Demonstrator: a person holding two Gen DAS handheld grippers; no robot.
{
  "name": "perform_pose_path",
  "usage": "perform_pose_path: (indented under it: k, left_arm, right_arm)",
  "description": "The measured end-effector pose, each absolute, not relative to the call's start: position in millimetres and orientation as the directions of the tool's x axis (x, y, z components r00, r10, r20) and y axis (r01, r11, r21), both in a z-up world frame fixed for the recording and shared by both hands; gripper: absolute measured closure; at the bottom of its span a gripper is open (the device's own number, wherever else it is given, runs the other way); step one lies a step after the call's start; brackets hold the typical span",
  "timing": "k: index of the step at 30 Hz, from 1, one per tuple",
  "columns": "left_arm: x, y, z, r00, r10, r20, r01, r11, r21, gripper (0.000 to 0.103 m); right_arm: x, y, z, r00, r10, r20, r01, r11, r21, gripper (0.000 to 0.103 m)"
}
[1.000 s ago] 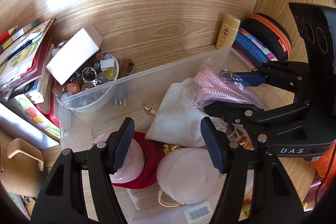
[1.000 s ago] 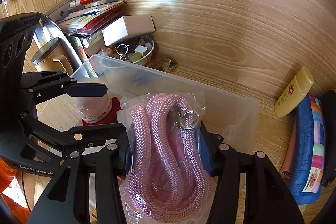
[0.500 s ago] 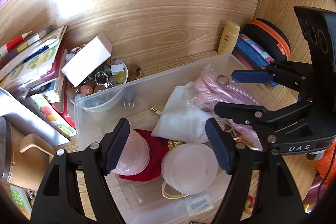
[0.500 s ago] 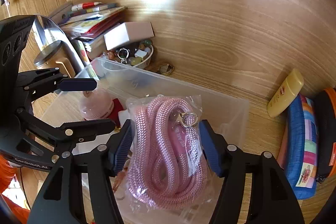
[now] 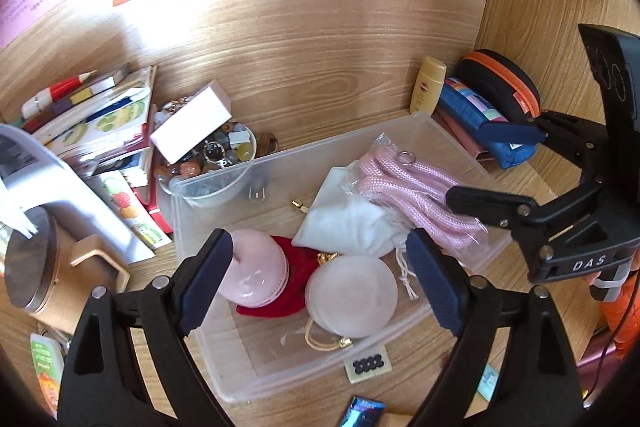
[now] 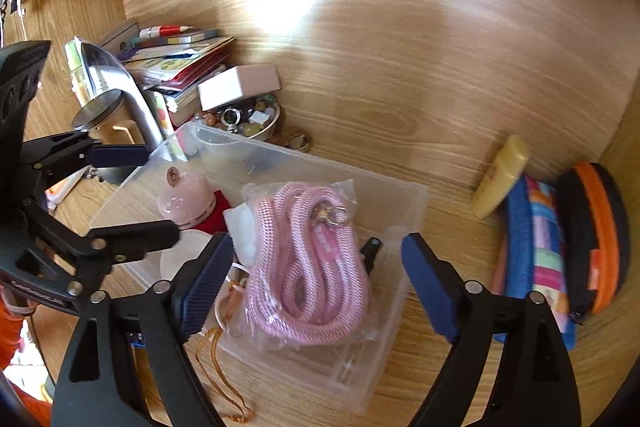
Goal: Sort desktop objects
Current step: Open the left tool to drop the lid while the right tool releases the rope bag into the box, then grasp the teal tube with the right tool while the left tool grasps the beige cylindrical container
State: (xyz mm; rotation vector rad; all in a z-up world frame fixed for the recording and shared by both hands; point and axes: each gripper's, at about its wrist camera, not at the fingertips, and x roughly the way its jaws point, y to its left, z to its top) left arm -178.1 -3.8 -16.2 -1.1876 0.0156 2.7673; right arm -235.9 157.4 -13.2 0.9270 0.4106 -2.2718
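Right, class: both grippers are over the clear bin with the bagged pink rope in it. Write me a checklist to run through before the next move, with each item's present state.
1. Pink rope lies inside the clear bin: ok.
2. Right gripper lets go: ok, jaws opening, pads off the bag.
3. Left gripper carries nothing: ok, jaws opening over the pink round cases.
4. Bin sits flat on the desk: ok.
5. Yellow bottle upright: not ok, it leans.
6. Room left in bin: cannot tell.

"DAS" on right gripper point(image 5: 496, 183)
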Motion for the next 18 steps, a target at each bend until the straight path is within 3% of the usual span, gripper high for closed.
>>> perform_pose_path:
  k: [18]
  left_arm:
    - [-106,-1,-11,-0.698,0.06,-0.713,-0.076,-0.997,-0.011,0.013]
  right_arm:
    - [-160,179,2,-0.607,-0.446,-0.658,0.665,-0.738,-0.113,0.016]
